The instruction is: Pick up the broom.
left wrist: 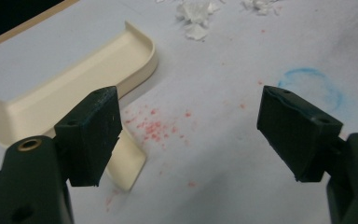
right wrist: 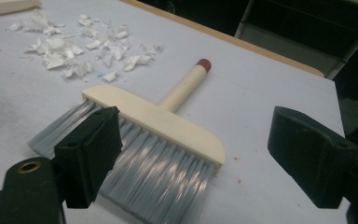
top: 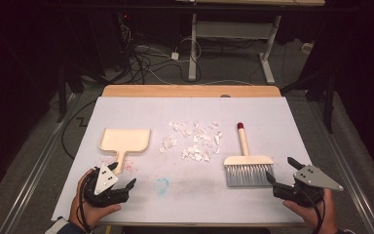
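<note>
Sweeping job looks barely begun, judging by the layout. Paper scraps [top: 193,141] lie scattered mid-frame in the high view, none of them in the dustpan [top: 125,141], which sits left of centre w/ its handle pointing toward the bottom edge. Brush [top: 247,163] lies flat right of centre, bristles toward the bottom of the frame, red-tipped handle pointing up-frame, just right of the scraps.

Left gripper [top: 121,184] is at lower left of the high view, jaws wide apart, holding nothing; in the left gripper view the dustpan handle [left wrist: 127,163] lies just behind its left jaw, not gripped. Right gripper [top: 281,170] is at lower right, jaws also spread wide and empty; in the right gripper view the brush [right wrist: 158,123] lies close ahead, bristles partly behind the left jaw.

Left to do, as I read it: pick up both tools, sweep scraps into the pan. Nothing done yet.

No brand, label or writing readable anywhere. Only marks: a faint blue ring [top: 162,185] and pinkish specks [left wrist: 154,128] on the white table cover [top: 126,109].
</note>
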